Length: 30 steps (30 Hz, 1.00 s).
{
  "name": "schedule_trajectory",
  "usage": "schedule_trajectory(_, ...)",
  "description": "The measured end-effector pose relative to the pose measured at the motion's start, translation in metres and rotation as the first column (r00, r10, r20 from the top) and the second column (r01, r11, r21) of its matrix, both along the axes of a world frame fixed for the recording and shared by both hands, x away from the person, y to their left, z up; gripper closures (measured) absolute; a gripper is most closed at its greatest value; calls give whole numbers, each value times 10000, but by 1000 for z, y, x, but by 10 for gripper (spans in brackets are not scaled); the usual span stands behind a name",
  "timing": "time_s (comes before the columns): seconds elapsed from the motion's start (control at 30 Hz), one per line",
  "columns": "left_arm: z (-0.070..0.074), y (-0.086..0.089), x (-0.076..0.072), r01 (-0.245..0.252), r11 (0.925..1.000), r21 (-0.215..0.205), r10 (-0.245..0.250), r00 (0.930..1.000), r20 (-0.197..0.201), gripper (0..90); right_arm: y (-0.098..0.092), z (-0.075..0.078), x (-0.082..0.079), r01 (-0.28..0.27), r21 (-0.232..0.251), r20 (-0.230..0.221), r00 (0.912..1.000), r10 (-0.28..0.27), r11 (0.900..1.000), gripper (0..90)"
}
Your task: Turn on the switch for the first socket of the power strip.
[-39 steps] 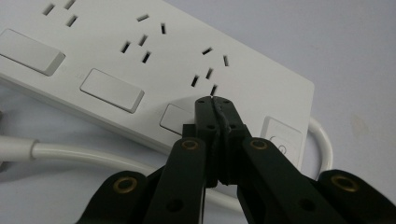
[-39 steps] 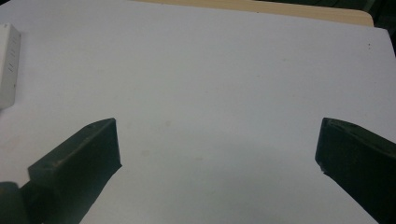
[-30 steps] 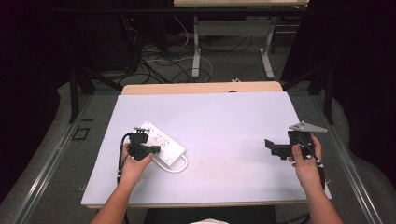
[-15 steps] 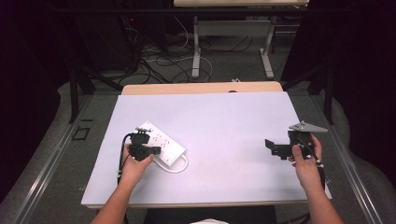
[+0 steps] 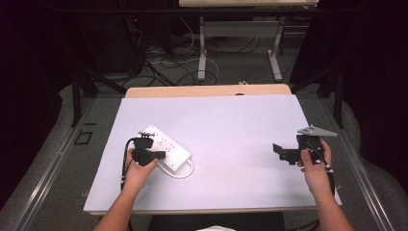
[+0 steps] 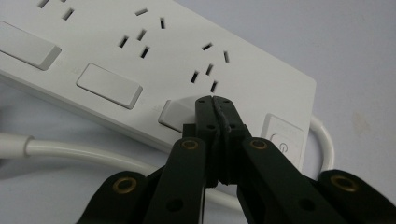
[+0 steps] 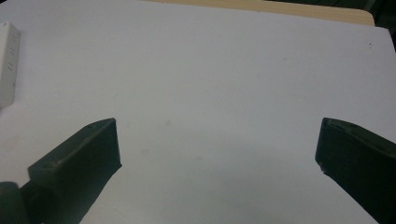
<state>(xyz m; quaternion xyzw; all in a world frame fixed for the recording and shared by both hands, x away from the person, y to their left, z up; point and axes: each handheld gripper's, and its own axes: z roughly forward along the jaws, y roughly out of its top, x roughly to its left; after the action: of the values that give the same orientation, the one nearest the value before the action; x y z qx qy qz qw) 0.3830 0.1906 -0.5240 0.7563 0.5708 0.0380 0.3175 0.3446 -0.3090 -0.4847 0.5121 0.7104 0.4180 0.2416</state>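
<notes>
1. The left gripper (image 6: 213, 100) has its jaws pressed together, tips resting on a rocker switch (image 6: 180, 112) of the white power strip (image 6: 261, 77), low in the middle of the left gripper view.
2. In the high view the power strip (image 5: 168, 147) lies left of centre on the white table (image 5: 240, 130), with the left gripper (image 5: 156, 155) over its near end.
3. Its white cable (image 6: 70, 151) loops beside it.
4. The right gripper (image 7: 217, 144) is spread wide, holding nothing, above bare table.
5. In the high view the right gripper (image 5: 278, 151) sits at the right edge.
</notes>
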Motion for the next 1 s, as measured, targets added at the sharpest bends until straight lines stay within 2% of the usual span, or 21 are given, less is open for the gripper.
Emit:
schedule_trajectory(0.2,0,0,0,93,10000,-7,-93,10000,19,898,-1,0,1,-134,-80,-16,9999,134,9999,0)
schedule_trajectory(0.4,3,0,-2,99,10000,-7,-99,9999,122,842,-1,0,0,-54,-25,-147,9999,53,10000,0)
schedule_trajectory(0.53,4,-1,-3,64,10000,49,-65,9994,350,795,-1,-1,0,-40,-18,-161,9999,40,10000,0)
schedule_trajectory(0.63,6,-1,-3,190,9998,44,-191,9994,284,743,0,-2,1,-77,37,-171,9998,78,10000,0)
schedule_trajectory(0.83,6,-1,-3,303,9995,80,-306,9987,407,661,1,-4,1,-45,1,-183,9998,45,10000,0)
schedule_trajectory(1.0,6,-3,-3,228,9997,133,-236,9977,637,597,-1,-4,2,-89,38,-235,9997,90,10000,0)
